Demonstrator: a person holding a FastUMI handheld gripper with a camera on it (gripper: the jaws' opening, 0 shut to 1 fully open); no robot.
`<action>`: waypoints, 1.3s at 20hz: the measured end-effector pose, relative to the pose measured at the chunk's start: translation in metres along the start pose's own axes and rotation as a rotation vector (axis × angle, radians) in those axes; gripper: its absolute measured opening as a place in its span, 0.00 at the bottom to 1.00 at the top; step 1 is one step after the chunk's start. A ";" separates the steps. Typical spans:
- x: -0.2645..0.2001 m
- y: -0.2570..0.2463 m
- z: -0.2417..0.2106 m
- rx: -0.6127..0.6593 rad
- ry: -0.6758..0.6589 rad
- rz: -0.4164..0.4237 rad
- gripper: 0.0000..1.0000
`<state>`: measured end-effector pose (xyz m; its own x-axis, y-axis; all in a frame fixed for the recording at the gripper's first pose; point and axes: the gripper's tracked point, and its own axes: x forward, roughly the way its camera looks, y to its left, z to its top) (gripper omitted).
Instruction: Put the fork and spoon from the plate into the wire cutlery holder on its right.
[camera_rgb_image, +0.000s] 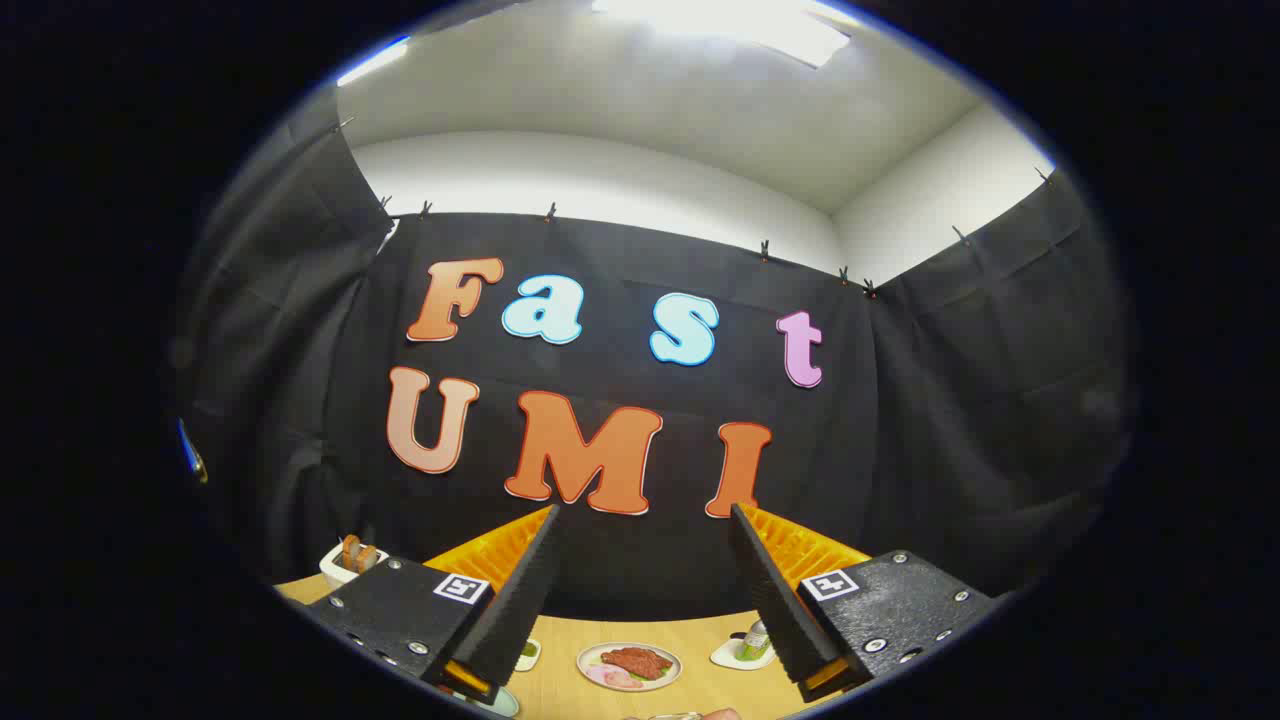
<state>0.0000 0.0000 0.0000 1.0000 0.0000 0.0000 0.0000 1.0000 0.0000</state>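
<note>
Gripper view: hand-held gripper (642, 510) spread, empty; plate of food (629, 666) between fingers, cutlery indistinct.

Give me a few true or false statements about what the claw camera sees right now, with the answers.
1. The claw is open with nothing between its fingers. True.
2. A plate of food sits on the wooden table ahead of the fingers. True.
3. The claw is shut on a fork. False: it holds nothing.
4. The table is glass. False: it is light wood.
5. A white container stands near the black cloth wall. True.
</note>
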 end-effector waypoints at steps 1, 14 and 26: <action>0.001 0.007 0.003 0.002 -0.003 0.012 0.97; 0.015 0.017 -0.009 0.114 0.065 0.183 0.97; 0.009 0.045 -0.073 0.162 0.296 0.355 0.97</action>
<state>0.0089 0.0446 -0.0728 0.8954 0.3644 -0.2558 -0.3174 0.9254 0.2070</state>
